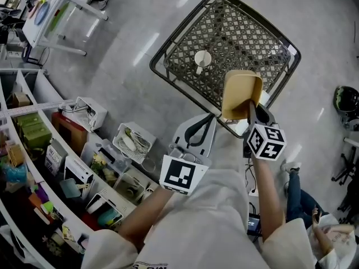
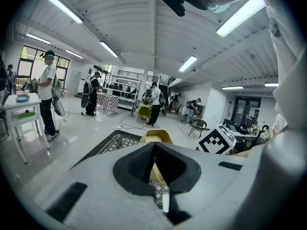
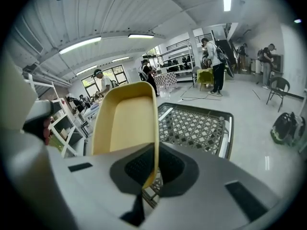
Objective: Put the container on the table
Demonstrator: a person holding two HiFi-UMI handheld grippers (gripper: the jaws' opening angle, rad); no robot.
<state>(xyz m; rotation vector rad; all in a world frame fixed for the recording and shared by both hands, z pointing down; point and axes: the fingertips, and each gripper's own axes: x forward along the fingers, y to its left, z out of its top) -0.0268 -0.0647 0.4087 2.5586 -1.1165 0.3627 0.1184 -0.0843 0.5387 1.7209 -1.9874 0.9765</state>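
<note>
A tan, tray-like container [image 1: 241,91] is tilted up on edge over the near corner of a dark lattice-top table [image 1: 168,74]. My right gripper [image 1: 251,112] is shut on its near rim. In the right gripper view the container's wall [image 3: 127,119] runs between the jaws of the right gripper [image 3: 156,150], with the table [image 3: 201,126] beyond. My left gripper [image 1: 197,129] hangs just short of the table's near edge, shut with nothing in it. In the left gripper view the left gripper [image 2: 153,147] is shut, and the container [image 2: 156,136] shows past it.
A white cup [image 1: 202,59] stands on the lattice table. Curved shelves [image 1: 56,161] packed with boxes and bins line the left side. A white table [image 1: 53,10] stands at the top left. A person's legs [image 1: 305,206] are on the floor at the lower right.
</note>
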